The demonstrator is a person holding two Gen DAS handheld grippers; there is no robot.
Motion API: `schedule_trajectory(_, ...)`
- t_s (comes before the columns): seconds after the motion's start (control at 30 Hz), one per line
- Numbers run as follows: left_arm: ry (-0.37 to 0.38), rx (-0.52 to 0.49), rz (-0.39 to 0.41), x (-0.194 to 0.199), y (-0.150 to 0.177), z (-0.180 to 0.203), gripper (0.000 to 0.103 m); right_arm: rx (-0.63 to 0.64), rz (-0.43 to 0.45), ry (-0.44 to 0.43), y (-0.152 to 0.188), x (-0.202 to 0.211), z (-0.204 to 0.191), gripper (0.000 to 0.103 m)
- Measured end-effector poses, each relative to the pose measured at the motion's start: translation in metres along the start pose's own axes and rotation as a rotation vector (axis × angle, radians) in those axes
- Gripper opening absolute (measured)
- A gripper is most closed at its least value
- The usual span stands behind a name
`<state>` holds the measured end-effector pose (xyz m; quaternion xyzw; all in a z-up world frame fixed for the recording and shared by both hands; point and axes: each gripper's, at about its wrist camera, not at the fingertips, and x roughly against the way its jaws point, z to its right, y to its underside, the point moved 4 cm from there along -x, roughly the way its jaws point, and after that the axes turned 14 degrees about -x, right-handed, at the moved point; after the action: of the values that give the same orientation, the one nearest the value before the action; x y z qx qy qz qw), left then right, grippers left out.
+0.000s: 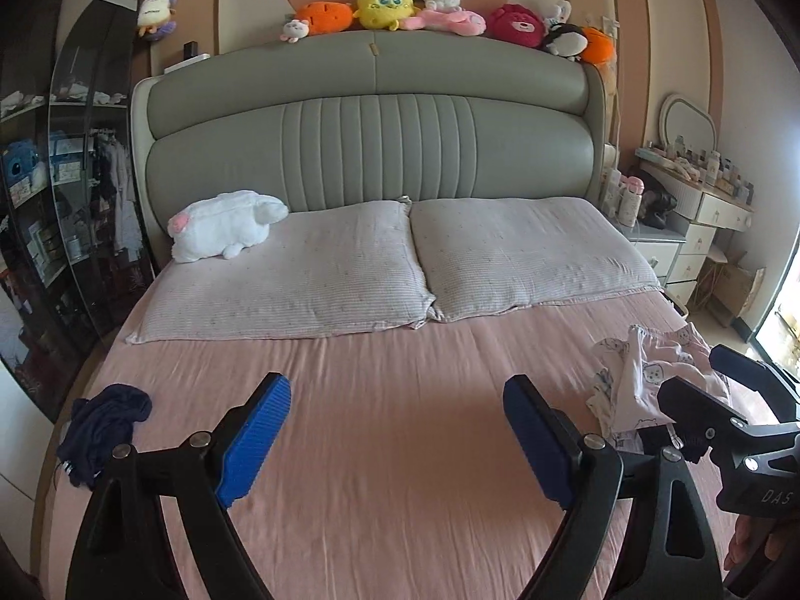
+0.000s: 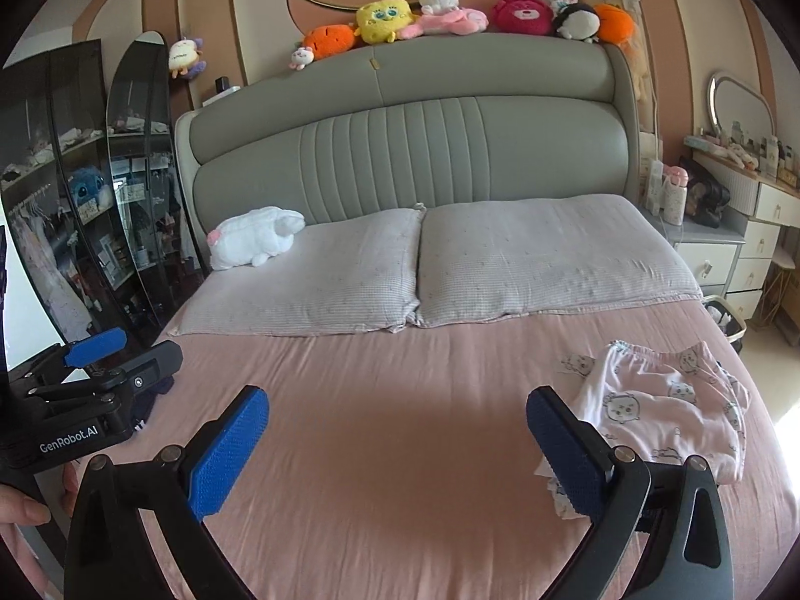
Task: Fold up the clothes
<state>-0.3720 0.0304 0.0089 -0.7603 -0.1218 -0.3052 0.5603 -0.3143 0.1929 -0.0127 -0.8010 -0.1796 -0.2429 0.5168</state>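
A pale pink garment with cartoon faces (image 2: pixel 670 410) lies crumpled on the right side of the pink bed sheet (image 2: pixel 390 440); it also shows in the left wrist view (image 1: pixel 650 380). A dark navy garment (image 1: pixel 102 425) lies bunched at the bed's left edge. My left gripper (image 1: pixel 395 442) is open and empty, hovering over the bare middle of the sheet (image 1: pixel 390 400). My right gripper (image 2: pixel 397 455) is open and empty, its right finger just left of the pink garment. Each gripper shows at the edge of the other's view.
Two grey pillows (image 1: pixel 390 265) lie at the head of the bed, with a white plush toy (image 1: pixel 225 225) on the left one. A padded headboard (image 1: pixel 370 125) carries several plush toys. A glass cabinet (image 1: pixel 60 210) stands left, a dresser (image 1: pixel 700 210) right.
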Motion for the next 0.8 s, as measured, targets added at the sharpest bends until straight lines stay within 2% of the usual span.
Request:
schedule_trajectory(0.17, -0.065, 0.054, 0.046, 0.033, 0.002, -0.038, 0.087, 0.031, 0.016, -0.027, -0.003, 0.006, -0.042, 0.103)
schedule_trajectory(0.3, -0.165, 0.106, 0.083, 0.071, 0.012, -0.069, 0.087, 0.075, 0.040, -0.071, 0.000, 0.024, -0.074, 0.103)
schedule_trajectory(0.43, -0.205, 0.145, 0.051, 0.098, 0.030, -0.087, 0.087, 0.095, 0.067, -0.105, 0.008, 0.048, -0.098, 0.103)
schedule_trajectory(0.57, -0.199, 0.111, 0.071, 0.118, 0.044, -0.089, 0.087, 0.088, 0.057, -0.147, 0.024, 0.071, -0.111, 0.103)
schedule_trajectory(0.67, -0.136, 0.110, 0.092, 0.129, 0.053, -0.086, 0.088, 0.077, 0.050, -0.137, 0.036, 0.083, -0.113, 0.103)
schedule_trajectory(0.73, -0.085, 0.114, 0.105, 0.137, 0.059, -0.083, 0.092, 0.064, 0.061, -0.147, 0.044, 0.094, -0.110, 0.103)
schedule_trajectory(0.77, -0.059, 0.116, 0.112, 0.140, 0.061, -0.082, 0.100, 0.057, 0.066, -0.148, 0.047, 0.099, -0.109, 0.103)
schedule_trajectory(0.8, -0.033, 0.118, 0.119, 0.144, 0.064, -0.081, 0.103, 0.057, 0.067, -0.140, 0.051, 0.104, -0.108, 0.103)
